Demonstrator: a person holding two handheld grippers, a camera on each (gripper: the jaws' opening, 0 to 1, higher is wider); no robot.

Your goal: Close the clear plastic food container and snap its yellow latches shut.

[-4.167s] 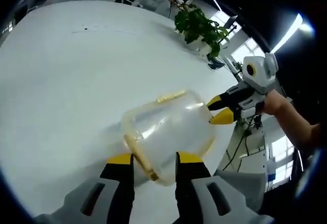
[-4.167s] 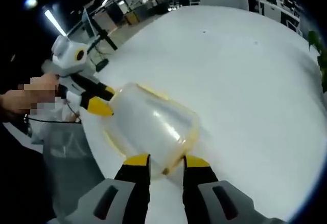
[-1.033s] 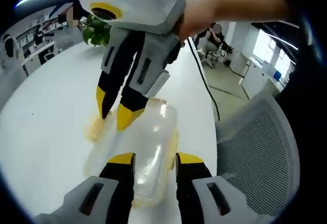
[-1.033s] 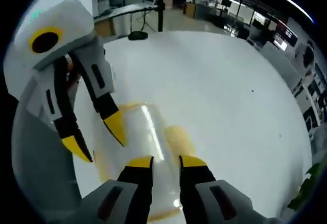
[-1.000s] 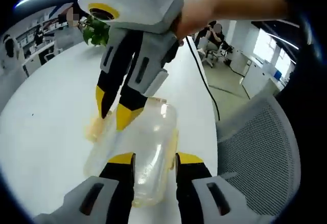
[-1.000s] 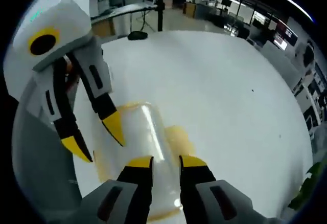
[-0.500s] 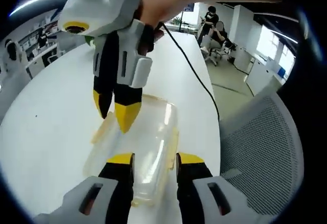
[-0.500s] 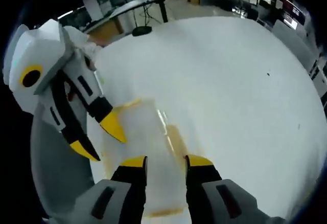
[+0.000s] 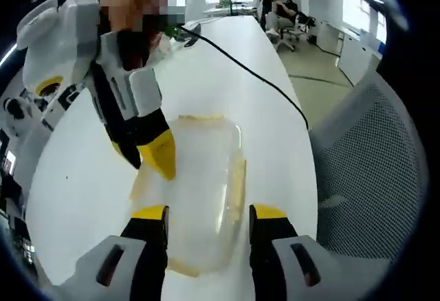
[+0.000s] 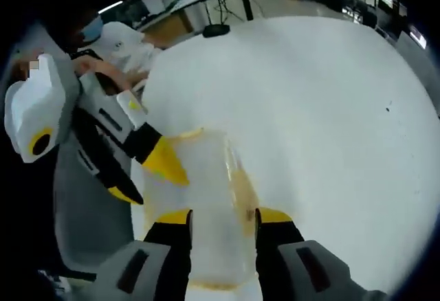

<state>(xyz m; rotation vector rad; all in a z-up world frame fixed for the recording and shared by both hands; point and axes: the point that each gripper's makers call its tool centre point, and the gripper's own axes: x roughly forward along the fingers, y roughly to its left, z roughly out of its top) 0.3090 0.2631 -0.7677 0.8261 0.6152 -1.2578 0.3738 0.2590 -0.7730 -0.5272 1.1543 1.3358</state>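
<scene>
On the white counter [image 9: 82, 177] lies the clear plastic food container [image 9: 199, 191]. Left gripper [image 9: 208, 213] straddles it, jaws apart. Right gripper [image 10: 224, 216] likewise spreads its jaws across the container.

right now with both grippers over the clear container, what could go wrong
1. The clear container lies near the white table's edge, beside a mesh chair; a sideways push could slide it off.
2. Both grippers crowd it: the right gripper hangs close to the left gripper, so they may collide.
3. The yellow latch looks flat against the side; a tip pressing off-centre may slip on the smooth plastic.
</scene>
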